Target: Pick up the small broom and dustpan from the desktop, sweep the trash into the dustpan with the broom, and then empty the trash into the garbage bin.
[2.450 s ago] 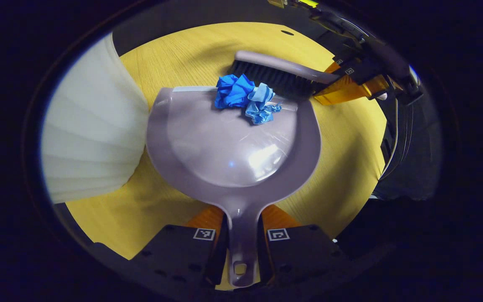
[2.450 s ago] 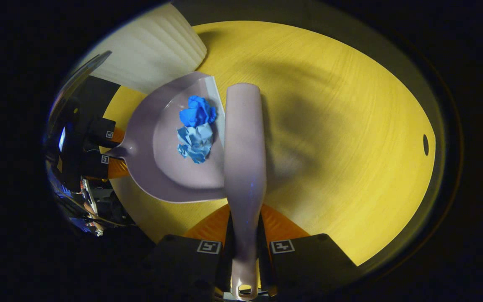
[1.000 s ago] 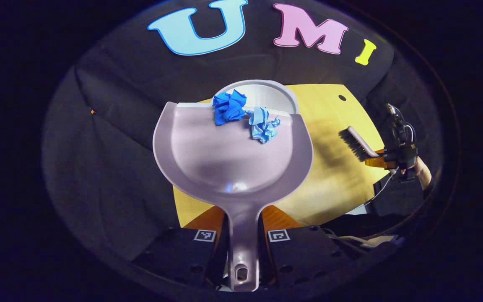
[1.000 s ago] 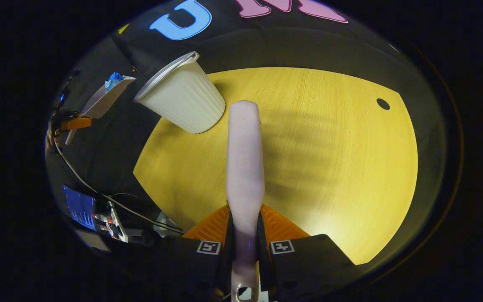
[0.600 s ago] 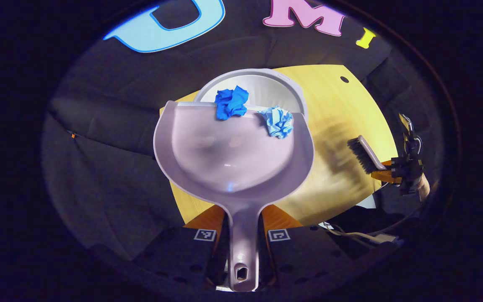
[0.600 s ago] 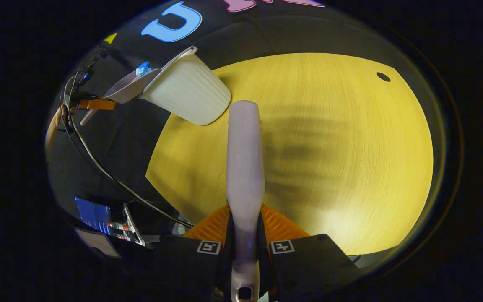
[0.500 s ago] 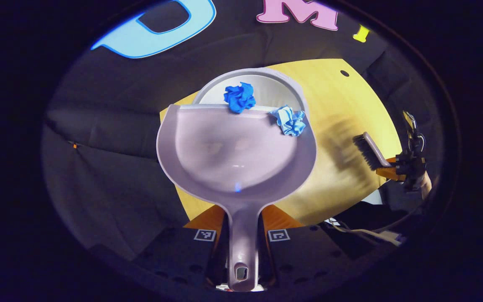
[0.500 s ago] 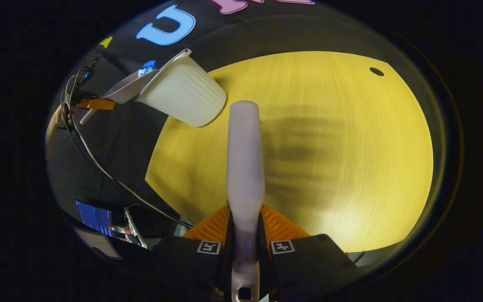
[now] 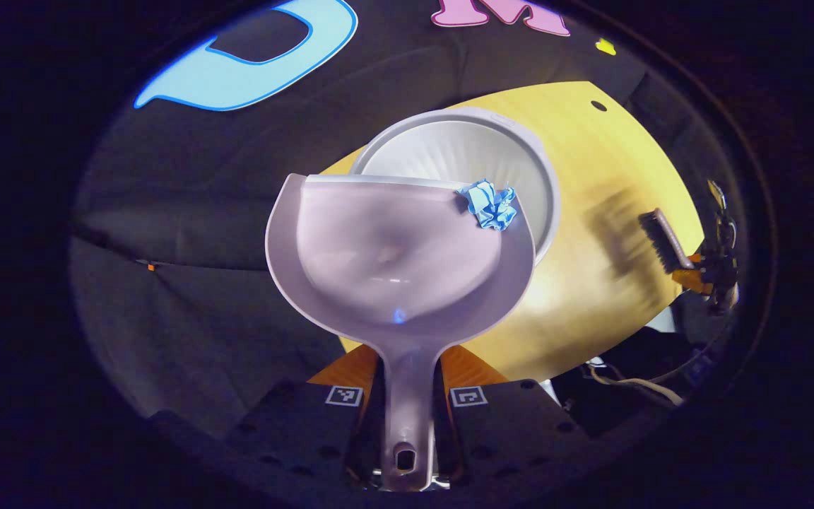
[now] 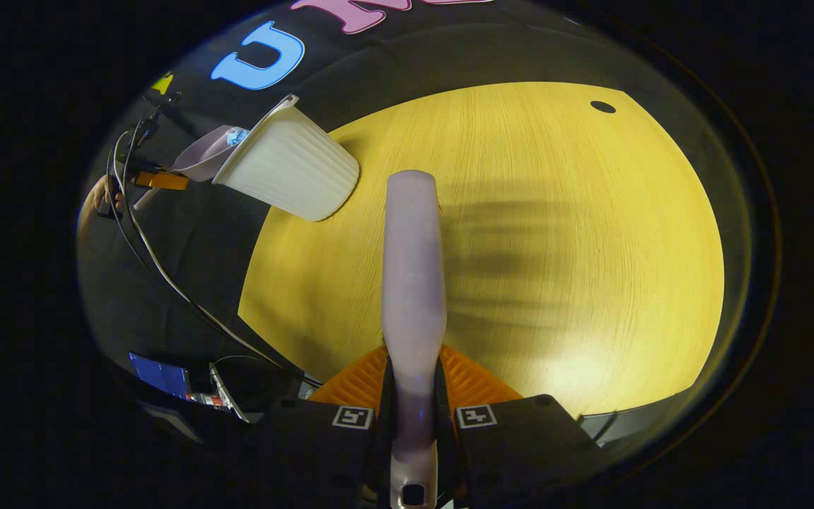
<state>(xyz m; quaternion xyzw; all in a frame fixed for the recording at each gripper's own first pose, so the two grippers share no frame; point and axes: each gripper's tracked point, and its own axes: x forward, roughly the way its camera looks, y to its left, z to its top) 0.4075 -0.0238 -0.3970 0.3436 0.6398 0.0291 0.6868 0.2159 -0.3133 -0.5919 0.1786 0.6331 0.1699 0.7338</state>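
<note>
One paper wad (image 9: 490,204) on dustpan (image 9: 393,254) lip over bin (image 9: 463,152) (tilted), left gripper (image 9: 407,396) clamped on its handle, right gripper (image 10: 413,417) clamping broom (image 10: 413,268) above table (image 10: 555,233).

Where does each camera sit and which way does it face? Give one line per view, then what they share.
Left gripper view: rides the left gripper, facing along the dustpan tipped over the garbage bin; its own fingers clamp the handle.
Right gripper view: rides the right gripper, facing across the desktop along the broom; its own fingers clamp the handle.
Shared: bin, desktop, dustpan, broom, light blue paper wad.
</note>
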